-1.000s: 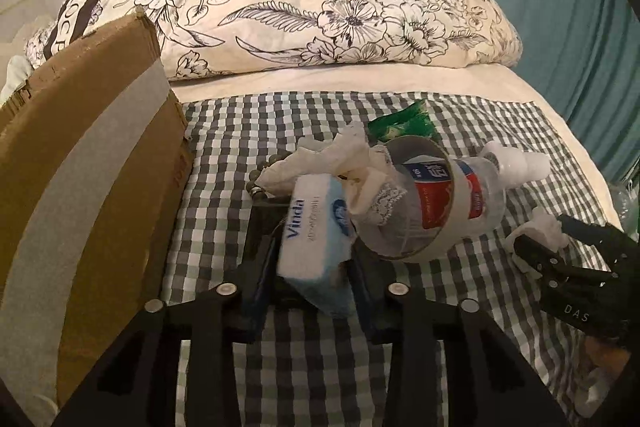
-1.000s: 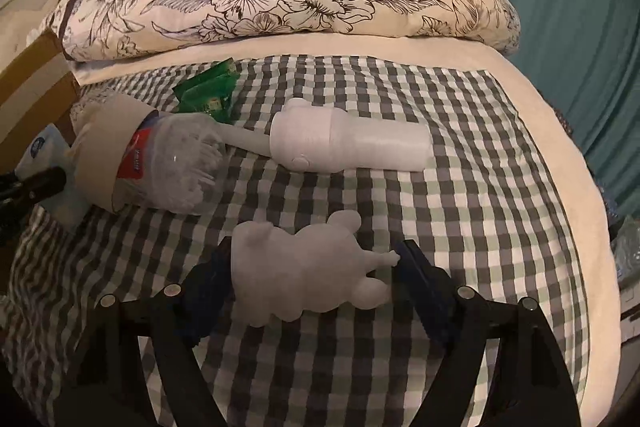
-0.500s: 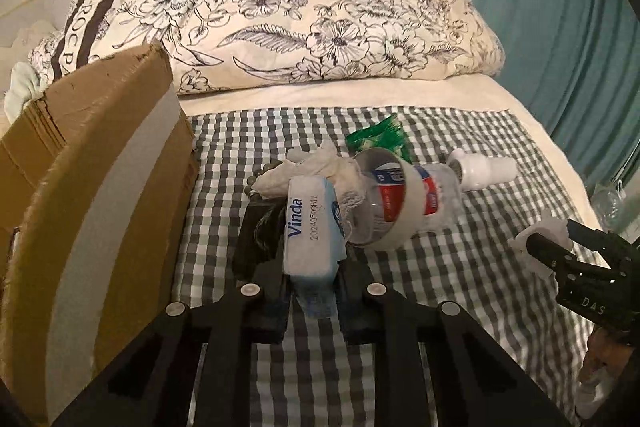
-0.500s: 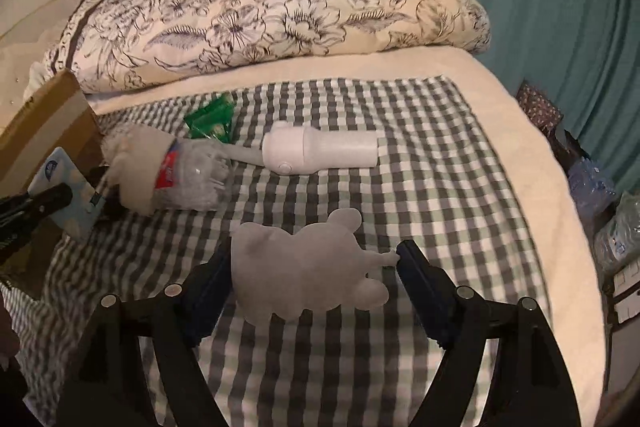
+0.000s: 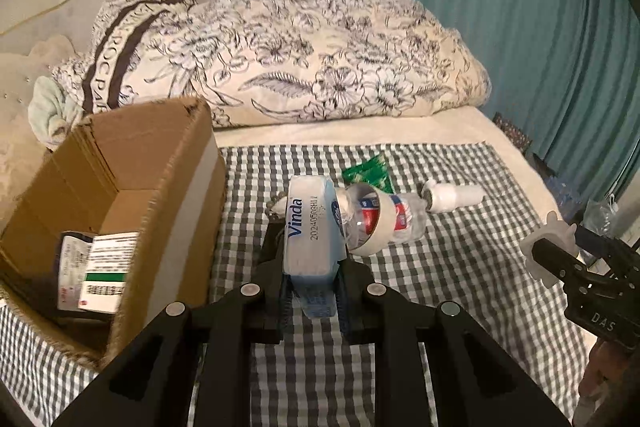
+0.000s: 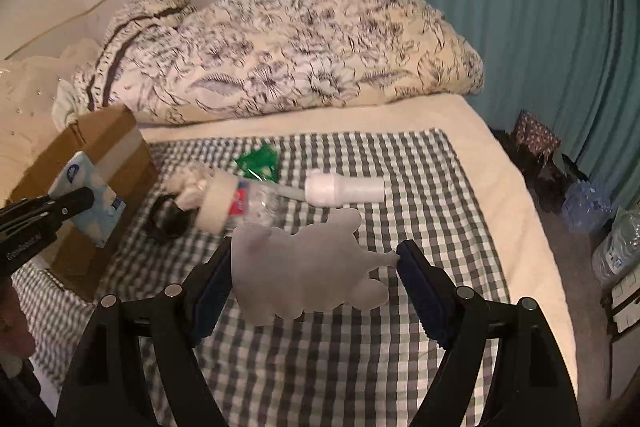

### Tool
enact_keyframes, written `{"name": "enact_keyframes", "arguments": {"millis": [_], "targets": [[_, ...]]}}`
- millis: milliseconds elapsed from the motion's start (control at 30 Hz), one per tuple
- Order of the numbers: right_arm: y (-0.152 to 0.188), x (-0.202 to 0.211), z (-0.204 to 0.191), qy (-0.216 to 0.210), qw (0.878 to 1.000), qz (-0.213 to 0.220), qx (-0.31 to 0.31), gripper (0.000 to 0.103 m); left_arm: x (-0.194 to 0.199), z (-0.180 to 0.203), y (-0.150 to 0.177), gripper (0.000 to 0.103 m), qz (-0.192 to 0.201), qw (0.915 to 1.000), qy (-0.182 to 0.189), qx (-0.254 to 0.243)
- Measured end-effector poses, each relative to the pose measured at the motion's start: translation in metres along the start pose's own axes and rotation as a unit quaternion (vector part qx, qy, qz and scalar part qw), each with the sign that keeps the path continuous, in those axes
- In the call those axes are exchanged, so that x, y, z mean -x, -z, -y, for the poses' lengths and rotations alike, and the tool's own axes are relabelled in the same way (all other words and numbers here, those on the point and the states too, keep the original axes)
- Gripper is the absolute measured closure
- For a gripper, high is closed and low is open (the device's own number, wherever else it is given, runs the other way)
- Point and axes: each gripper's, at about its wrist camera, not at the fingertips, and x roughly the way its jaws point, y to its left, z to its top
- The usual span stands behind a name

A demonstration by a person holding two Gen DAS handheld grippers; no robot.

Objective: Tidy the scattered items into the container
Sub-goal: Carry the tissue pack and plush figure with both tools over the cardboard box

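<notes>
My left gripper [image 5: 311,267] is shut on a blue Vinda tissue pack [image 5: 308,227], lifted above the checked blanket just right of the open cardboard box [image 5: 160,187]. My right gripper [image 6: 314,267] is shut on a flat white cloud-shaped toy [image 6: 304,267], held clear of the bed; the same toy [image 5: 548,247] shows at the right of the left wrist view. On the blanket lie a clear bottle with a tape roll around it [image 5: 380,219], a white bottle [image 6: 344,189], a green packet [image 6: 258,163], crumpled tissue [image 6: 192,187] and a dark object [image 6: 168,219].
The box holds printed cartons [image 5: 100,267]. A floral quilt [image 5: 300,75] is piled at the head of the bed. A teal curtain [image 6: 520,27] hangs on the right, with bags and water bottles [image 6: 612,255] on the floor beside the bed.
Both grippers rose off the blanket carrying their items. The left gripper pressed tighter on the tissue pack, and the box's inside came into view.
</notes>
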Motion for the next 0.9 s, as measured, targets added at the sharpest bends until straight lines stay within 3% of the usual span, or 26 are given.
{"name": "enact_keyframes", "arguments": {"millis": [500, 900], "targets": [[-0.006, 0.094, -0.03, -0.008, 0.998, 0.063, 0.008, 0.023, 0.087, -0.003, -0.002, 0.084, 0.054, 0.9986, 0.002, 0.0], [-0.01, 0.143, -0.063, -0.029, 0.995, 0.097, 0.026, 0.023, 0.136, -0.018, -0.001, 0.084, 0.085, 0.9963, -0.013, 0.005]]}}
